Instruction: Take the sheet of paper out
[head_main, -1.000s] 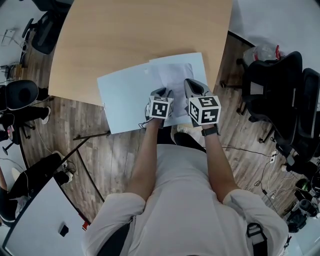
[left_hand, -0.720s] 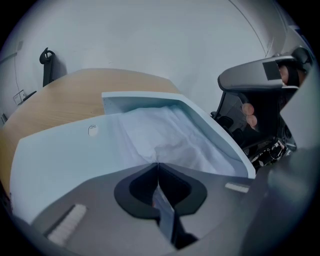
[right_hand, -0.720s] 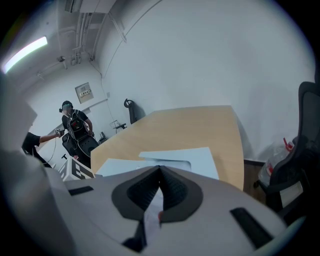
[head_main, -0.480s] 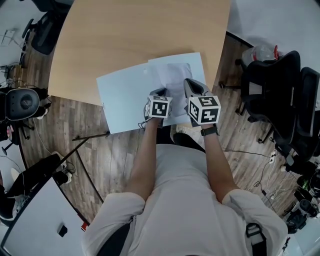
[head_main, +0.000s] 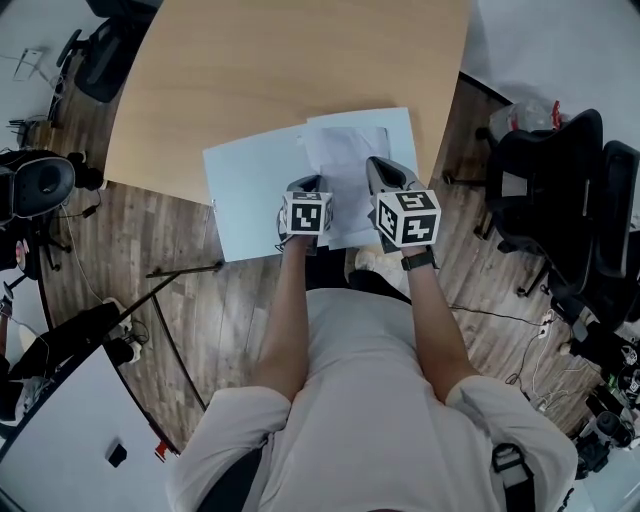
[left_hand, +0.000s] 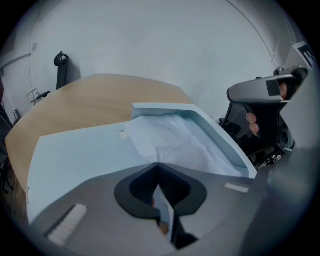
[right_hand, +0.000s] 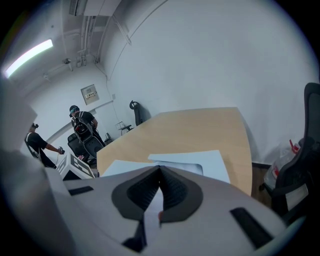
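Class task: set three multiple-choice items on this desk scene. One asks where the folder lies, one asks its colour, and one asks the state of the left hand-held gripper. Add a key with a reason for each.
1. Where does the folder lie?
A. on the floor
B. on the wooden table, at the edge nearest the person
C. on a black chair

2. What colour is the folder?
A. light blue
B. red
C. black

3. How do the jaws of the left hand-held gripper stand?
A. wide apart, with nothing between them
B. closed on a pen
C. closed on the white sheet of paper

Key:
1 B: the head view shows it open on the tabletop by the person.
2 A: both its halves are pale blue.
3 C: the left gripper view shows the jaws together with the crumpled sheet pinched at their tips.
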